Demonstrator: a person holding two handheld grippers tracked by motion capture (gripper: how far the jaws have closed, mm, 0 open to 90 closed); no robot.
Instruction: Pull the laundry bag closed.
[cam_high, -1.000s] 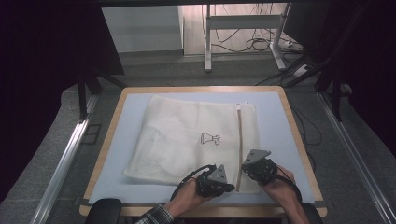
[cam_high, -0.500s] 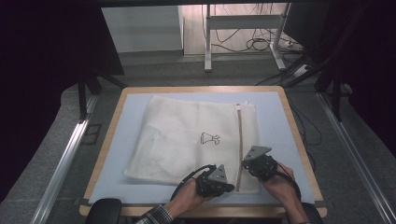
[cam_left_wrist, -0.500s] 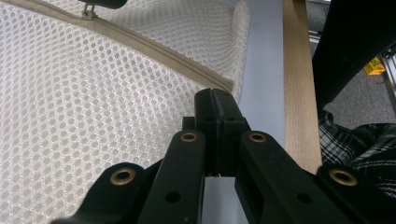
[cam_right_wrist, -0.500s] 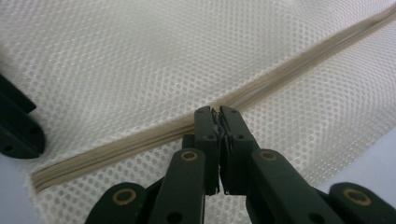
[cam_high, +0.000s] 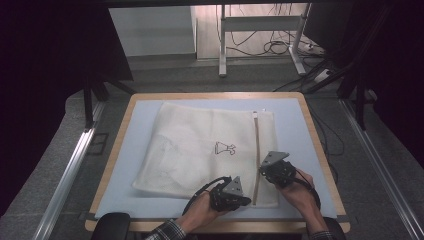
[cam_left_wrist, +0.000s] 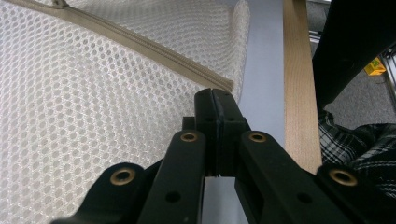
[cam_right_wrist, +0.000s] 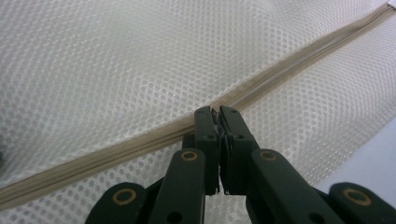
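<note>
A white mesh laundry bag (cam_high: 200, 147) lay flat on the blue-topped table (cam_high: 295, 120). The left gripper (cam_left_wrist: 215, 100) pinched the bag's near corner by the zipper's (cam_right_wrist: 140, 140) end (jaws pressed together); the right gripper (cam_right_wrist: 215, 113) was clamped on the zipper itself.

The mesh bag (cam_high: 205, 150) covers the centre of the table (cam_high: 120, 150), leaving bare strips along the left, far and right edges; the left strip is widest. Along the near edge, the left gripper (cam_high: 244, 201) and right gripper (cam_high: 263, 172) with both hands occupy the bag's near right corner. The near left corner is clear. Black frame posts (cam_high: 90, 100) stand beside the far corners
</note>
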